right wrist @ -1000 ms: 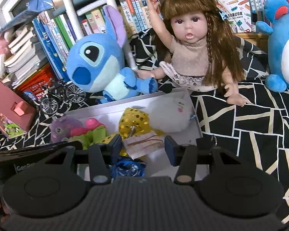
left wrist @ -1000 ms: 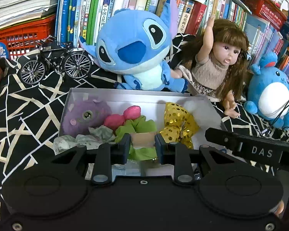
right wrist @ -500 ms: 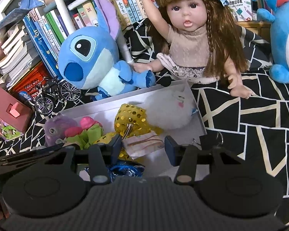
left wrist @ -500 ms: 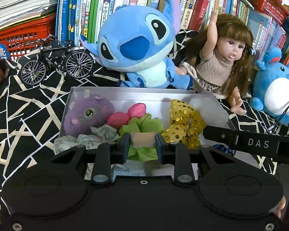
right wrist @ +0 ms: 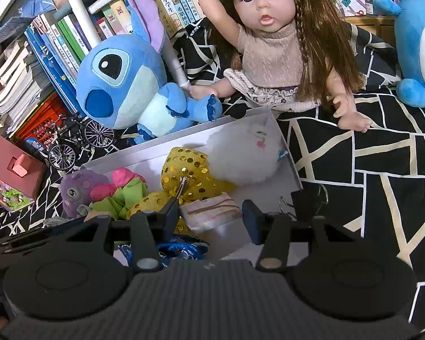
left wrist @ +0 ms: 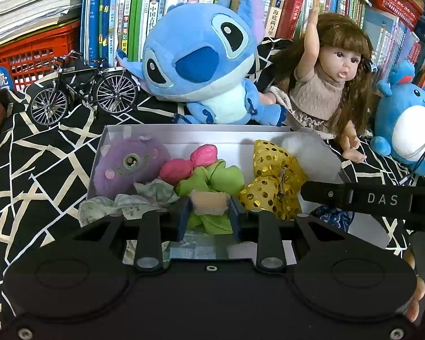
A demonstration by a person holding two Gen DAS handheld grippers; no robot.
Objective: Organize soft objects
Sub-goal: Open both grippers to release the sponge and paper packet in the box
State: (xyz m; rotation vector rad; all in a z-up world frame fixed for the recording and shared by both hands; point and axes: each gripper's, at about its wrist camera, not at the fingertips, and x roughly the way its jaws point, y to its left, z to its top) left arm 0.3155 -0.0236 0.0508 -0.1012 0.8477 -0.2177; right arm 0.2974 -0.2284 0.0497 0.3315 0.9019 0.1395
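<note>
Both claws had drawn back slightly from the white box (left wrist: 184,134) since the earlier frames, so the toys inside sat a little higher in each view. At the left end of the box lay the purple plush (left wrist: 130,164), with a pale crumpled cloth (left wrist: 144,198) in front of it. Beside it were the pink piece (left wrist: 189,163) and the green fabric flower (left wrist: 212,181). The left claw (left wrist: 209,212) was clenched on a tan soft piece (left wrist: 209,202), held just above the green fabric at the near edge of the box. Next came the gold sequin bow (right wrist: 184,167), then the white fluffy plush (right wrist: 246,155) at the right end. The right claw (right wrist: 211,215) was released, fingers spread on either side of a folded striped cloth (right wrist: 209,211) lying in the box, though contact could not be told. Behind the box sat the blue plush (left wrist: 201,65) and the doll (right wrist: 274,48).
</note>
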